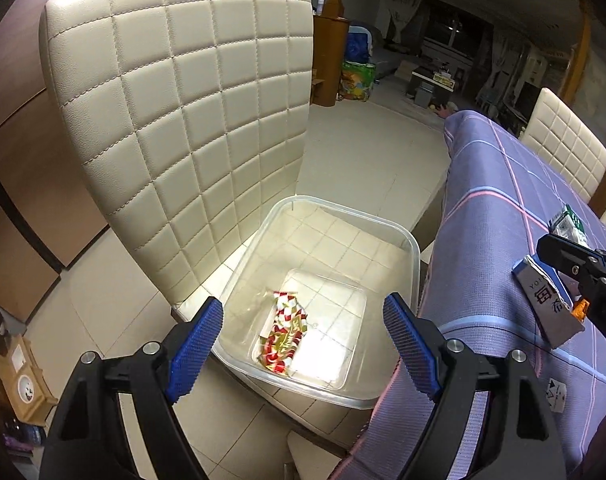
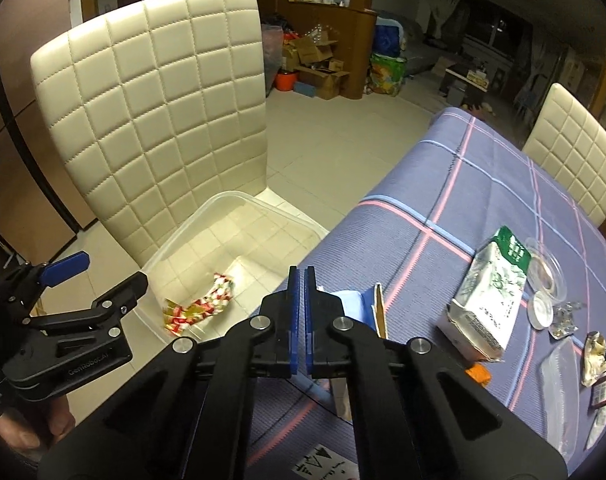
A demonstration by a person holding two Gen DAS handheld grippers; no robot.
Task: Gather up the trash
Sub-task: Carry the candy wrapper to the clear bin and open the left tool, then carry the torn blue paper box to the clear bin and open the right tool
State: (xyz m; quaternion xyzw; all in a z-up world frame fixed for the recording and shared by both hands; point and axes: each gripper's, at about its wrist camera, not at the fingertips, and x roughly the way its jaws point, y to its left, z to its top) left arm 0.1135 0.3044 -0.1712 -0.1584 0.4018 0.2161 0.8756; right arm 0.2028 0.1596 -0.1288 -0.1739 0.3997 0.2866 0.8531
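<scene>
My left hand-held gripper (image 1: 303, 340) hangs spread wide over the tub (image 1: 413, 240) at lower centre; a wrapper (image 1: 285, 332) lies inside, long axis running upper left to lower right. My right hand-held gripper (image 2: 302, 280) is pressed together beside a carton (image 2: 379, 310) on the tabletop (image 2: 423, 200).

The chair (image 1: 175, 120) wears glossy, quilted cream leatherette. The bin (image 1: 413, 248) is clear, smooth plastic holding a shiny crinkled wrapper (image 1: 285, 332). A ribbed matt cloth (image 2: 443, 184) covers the worktop. The carton (image 2: 489, 292) looks like printed paper.
</scene>
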